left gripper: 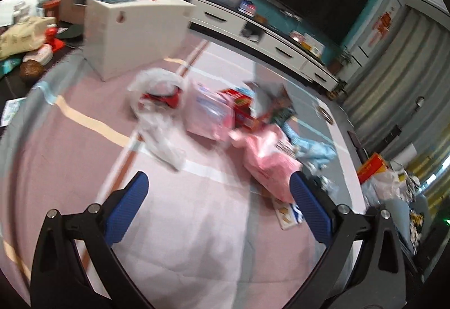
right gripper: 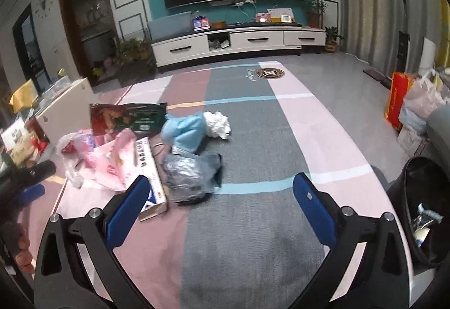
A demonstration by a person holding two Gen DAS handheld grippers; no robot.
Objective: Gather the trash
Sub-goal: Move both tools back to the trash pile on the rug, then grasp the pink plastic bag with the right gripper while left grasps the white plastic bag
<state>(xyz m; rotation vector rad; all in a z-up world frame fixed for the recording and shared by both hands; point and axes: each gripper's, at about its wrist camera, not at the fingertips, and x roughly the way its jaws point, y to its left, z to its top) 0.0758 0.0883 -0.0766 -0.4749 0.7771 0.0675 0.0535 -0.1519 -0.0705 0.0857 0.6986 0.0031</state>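
Observation:
Trash lies scattered on the striped carpet [right gripper: 253, 224]. In the right wrist view I see a crumpled grey plastic bag [right gripper: 191, 176], a blue wrapper [right gripper: 184, 130], a white paper ball [right gripper: 218, 123], a pink bag [right gripper: 112, 162], a flat white box [right gripper: 152, 182] and a green-red snack packet [right gripper: 126, 117]. My right gripper [right gripper: 220, 193] is open and empty, just short of the grey bag. In the left wrist view a pink bag [left gripper: 270, 157], a pink pack [left gripper: 208, 112] and a clear bag [left gripper: 157, 117] lie ahead of my open, empty left gripper [left gripper: 219, 191].
A black bin bag [right gripper: 422, 205] with some trash inside stands at the right. A white cabinet [left gripper: 132, 30] stands left of the pile. A TV stand [right gripper: 230, 42] runs along the far wall. Bags and a red box [right gripper: 396, 98] sit at the right edge.

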